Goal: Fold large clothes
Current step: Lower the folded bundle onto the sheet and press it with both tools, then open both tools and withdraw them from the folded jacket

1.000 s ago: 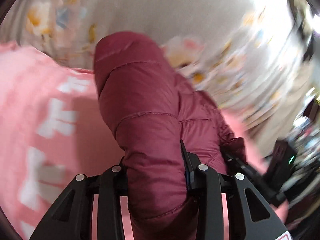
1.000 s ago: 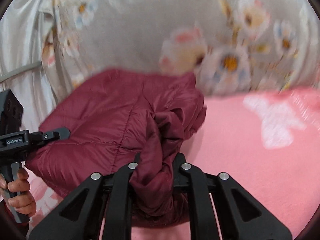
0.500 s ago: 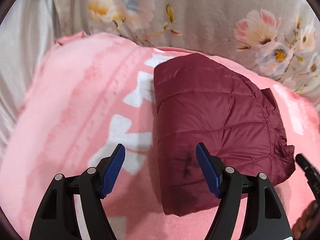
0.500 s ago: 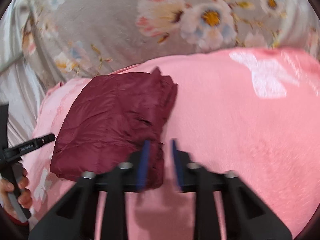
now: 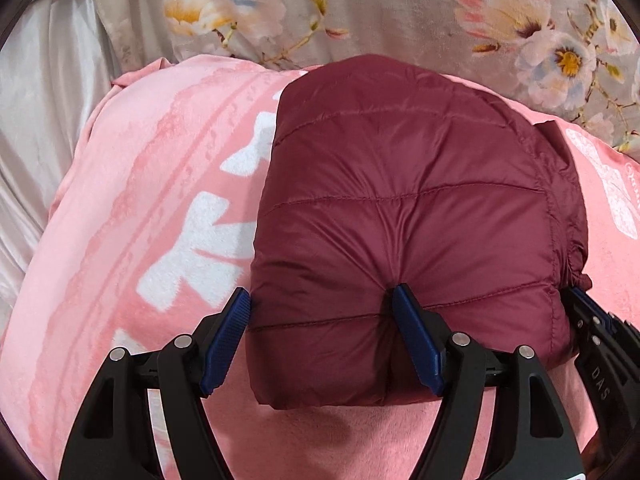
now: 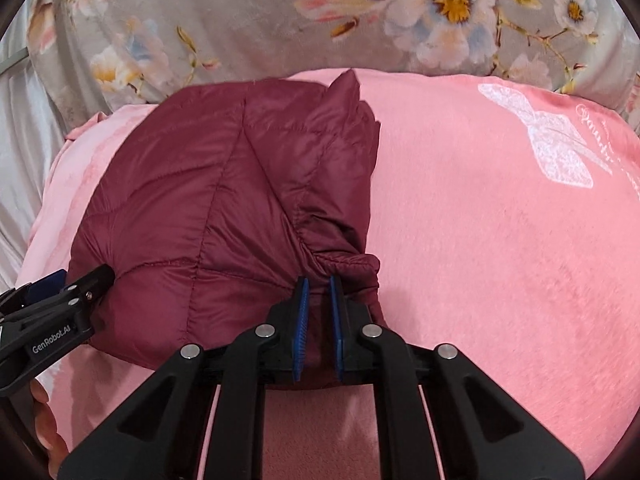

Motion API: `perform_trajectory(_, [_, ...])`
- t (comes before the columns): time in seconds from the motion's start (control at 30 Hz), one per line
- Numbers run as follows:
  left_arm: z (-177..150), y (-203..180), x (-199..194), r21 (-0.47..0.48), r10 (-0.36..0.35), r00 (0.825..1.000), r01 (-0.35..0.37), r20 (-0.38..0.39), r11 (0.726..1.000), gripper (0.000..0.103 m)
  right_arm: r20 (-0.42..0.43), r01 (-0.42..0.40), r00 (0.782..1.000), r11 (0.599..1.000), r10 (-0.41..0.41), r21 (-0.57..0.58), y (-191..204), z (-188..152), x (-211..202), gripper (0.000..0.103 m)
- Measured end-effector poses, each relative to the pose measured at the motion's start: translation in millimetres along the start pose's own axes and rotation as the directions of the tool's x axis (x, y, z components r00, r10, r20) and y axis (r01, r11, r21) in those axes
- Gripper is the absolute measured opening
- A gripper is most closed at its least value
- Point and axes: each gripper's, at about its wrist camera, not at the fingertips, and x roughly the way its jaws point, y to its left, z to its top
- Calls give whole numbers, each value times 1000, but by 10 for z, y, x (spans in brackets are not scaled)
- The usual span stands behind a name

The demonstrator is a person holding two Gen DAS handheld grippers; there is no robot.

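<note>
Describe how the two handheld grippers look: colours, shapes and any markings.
Both grippers, the left and the right, have black angular plastic frames with silver rivets and blue ribbed finger pads. White lettering "GenRobot.AI" marks the left one's side, and "DAS" the right one's.

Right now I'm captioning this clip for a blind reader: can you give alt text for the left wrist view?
A folded maroon puffer jacket lies on a pink blanket, with floral fabric behind. The left tongs are open, one blue-padded finger beside the jacket's edge and the other pressing a dent into it. The right tongs touch its right edge.
</note>
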Motion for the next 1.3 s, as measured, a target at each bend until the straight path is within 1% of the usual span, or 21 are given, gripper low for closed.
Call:
perform_trajectory(0.17, [-53,-47,82,22,15,1000,-16,18,1000,74,1,6,1000,1000,-6,-5,17,-44,55,9])
perform_trajectory(0.27, [-54,-43,135,16,6,1000,-6,17,1000,75,-3,-5,1000,1000,5,4,0,-50,72,9])
perform_trajectory(0.33, [-50,-24,177,8,-7,1000,7,14,1000,77,-5,-11,1000,1000,11,9,-9,-46,79,9])
perform_trajectory(0.4, [-31,-8,223,7,-11,1000,11,12,1000,81,-6,-12,1000,1000,12,14,-8,-39,85,9])
perform_trajectory(0.57, [90,-59,328,73,17,999,-20,42,997,85,-9,-4,1000,1000,4,25,52,4,146,9])
perform_trajectory(0.7, [140,-83,400,96,32,998,-37,59,995,86,-10,0,1000,1000,0,26,92,29,202,9])
perform_trajectory(0.77, [146,-77,404,95,31,998,-37,61,995,86,-10,-3,1000,1000,3,27,82,28,203,9])
perform_trajectory(0.9, [108,-80,342,83,44,995,-51,89,995,85,-3,-20,1000,999,20,46,57,24,194,9])
perform_trajectory(1.0, [-21,-32,206,46,40,993,-46,109,998,86,23,-36,999,997,35,75,-10,-33,92,11])
perform_trajectory(1.1, [-191,67,57,-16,21,993,-19,116,1000,89,62,-23,998,997,19,68,-12,-191,-130,19])
perform_trajectory(1.13, [-234,92,27,-29,11,993,-7,114,1000,89,69,-9,998,998,4,61,-2,-240,-193,27])
perform_trajectory(1.17, [-288,109,-12,-38,5,994,-1,111,999,89,73,14,997,999,-17,52,18,-306,-269,40])
perform_trajectory(1.23, [-381,111,-83,-40,10,994,-6,109,999,89,57,42,997,998,-44,40,49,-415,-356,61])
perform_trajectory(1.3, [-473,85,-154,-27,18,994,-15,104,1000,89,50,46,998,999,-47,27,74,-514,-441,60])
